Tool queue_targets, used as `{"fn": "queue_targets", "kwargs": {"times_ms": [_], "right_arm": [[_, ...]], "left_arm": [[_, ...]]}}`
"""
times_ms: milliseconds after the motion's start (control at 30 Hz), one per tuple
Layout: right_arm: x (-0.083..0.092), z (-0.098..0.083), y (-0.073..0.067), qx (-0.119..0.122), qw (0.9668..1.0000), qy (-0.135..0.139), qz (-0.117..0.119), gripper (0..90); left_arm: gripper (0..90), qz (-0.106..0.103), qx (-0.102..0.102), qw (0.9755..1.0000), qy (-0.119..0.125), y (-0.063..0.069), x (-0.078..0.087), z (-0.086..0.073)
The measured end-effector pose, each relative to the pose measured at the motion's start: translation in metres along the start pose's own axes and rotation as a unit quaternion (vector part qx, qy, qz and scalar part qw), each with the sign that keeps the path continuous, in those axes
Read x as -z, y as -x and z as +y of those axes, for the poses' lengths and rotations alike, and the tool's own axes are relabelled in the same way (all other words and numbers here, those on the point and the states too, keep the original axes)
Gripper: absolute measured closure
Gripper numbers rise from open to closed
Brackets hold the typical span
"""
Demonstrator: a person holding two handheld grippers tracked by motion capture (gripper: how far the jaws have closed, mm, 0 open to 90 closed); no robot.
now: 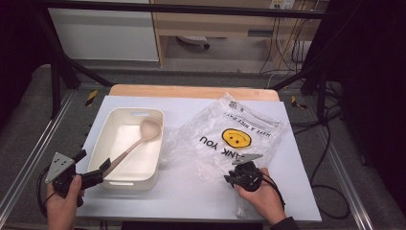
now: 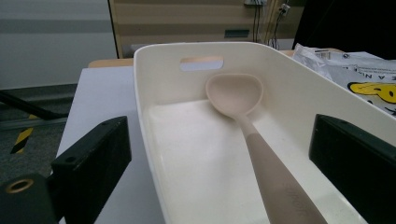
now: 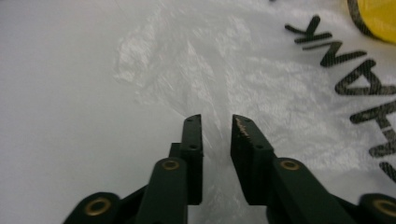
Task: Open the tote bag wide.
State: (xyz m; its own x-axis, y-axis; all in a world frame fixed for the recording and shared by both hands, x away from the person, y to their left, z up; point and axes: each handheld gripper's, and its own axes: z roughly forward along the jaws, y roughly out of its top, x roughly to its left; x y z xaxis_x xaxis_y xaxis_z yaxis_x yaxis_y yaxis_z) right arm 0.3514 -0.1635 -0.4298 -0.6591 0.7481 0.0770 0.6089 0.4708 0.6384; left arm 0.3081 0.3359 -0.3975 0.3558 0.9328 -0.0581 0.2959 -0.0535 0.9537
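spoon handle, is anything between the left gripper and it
Nothing visible does. The left gripper is open at the near end of the white bin, and the beige spoon leans out over that near rim, its handle running up between the jaws in the left gripper view with clear space on both sides.

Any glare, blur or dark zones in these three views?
High view: edges fall dark, the bag glints. Left gripper view: sharp on the spoon, near handle soft. Right gripper view: bright table washes out the clear plastic.
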Motion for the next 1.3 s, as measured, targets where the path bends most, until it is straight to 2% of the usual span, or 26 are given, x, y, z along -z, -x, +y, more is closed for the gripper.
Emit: {"fn": "queue_targets", "kwargs": {"times_ms": [33, 67, 167, 200, 333, 467, 633, 800, 933, 1100, 1300], "right_arm": [[0.001, 0.002, -0.001, 0.004, 1.0000, 0.005, 0.002, 62.9], [0.001, 0.002, -0.001, 0.004, 1.0000, 0.005, 0.002, 62.9], [0.001, 0.011, -0.004, 0.015, 0.9997, 0.019, 0.001, 50.2], [0.001, 0.011, -0.004, 0.015, 0.9997, 0.019, 0.001, 50.2], [-0.005, 0.018, -0.007, 0.028, 0.9991, 0.032, 0.003, 39.8], [-0.011, 0.022, -0.008, 0.036, 0.9989, 0.030, 0.010, 35.3], [-0.019, 0.026, -0.008, 0.048, 0.9983, 0.029, 0.017, 25.4], [-0.028, 0.026, -0.005, 0.055, 0.9980, 0.016, 0.025, 15.8], [-0.035, 0.028, -0.003, 0.054, 0.9979, 0.011, 0.032, 12.4], [-0.039, 0.031, 0.001, 0.053, 0.9975, 0.011, 0.046, 8.3], [-0.039, 0.032, 0.000, 0.053, 0.9976, 0.013, 0.044, 6.5]], "left_arm": [[5.8, 0.000, 0.001, 1.0000, 0.001, 0.000, 0.000, 0.000], [5.8, 0.000, 0.000, 1.0000, 0.001, 0.000, 0.000, 0.000], [5.8, 0.001, 0.001, 1.0000, 0.001, 0.000, 0.000, 0.000], [5.8, 0.001, 0.001, 1.0000, 0.001, 0.000, 0.000, 0.000], [5.9, 0.001, 0.000, 1.0000, 0.001, 0.000, 0.000, 0.000], [5.8, 0.005, -0.001, 1.0000, 0.002, 0.000, 0.001, 0.001], [5.8, 0.005, 0.004, 1.0000, 0.006, -0.001, 0.004, 0.003], [5.7, 0.003, 0.009, 0.9999, 0.011, 0.000, 0.006, 0.012], [5.8, -0.001, 0.015, 0.9998, 0.014, 0.004, 0.008, 0.023], [5.7, -0.011, -0.001, 0.9999, 0.005, 0.012, 0.006, 0.036], [5.2, -0.028, -0.017, 0.9994, -0.007, 0.024, -0.001, 0.050]]}}
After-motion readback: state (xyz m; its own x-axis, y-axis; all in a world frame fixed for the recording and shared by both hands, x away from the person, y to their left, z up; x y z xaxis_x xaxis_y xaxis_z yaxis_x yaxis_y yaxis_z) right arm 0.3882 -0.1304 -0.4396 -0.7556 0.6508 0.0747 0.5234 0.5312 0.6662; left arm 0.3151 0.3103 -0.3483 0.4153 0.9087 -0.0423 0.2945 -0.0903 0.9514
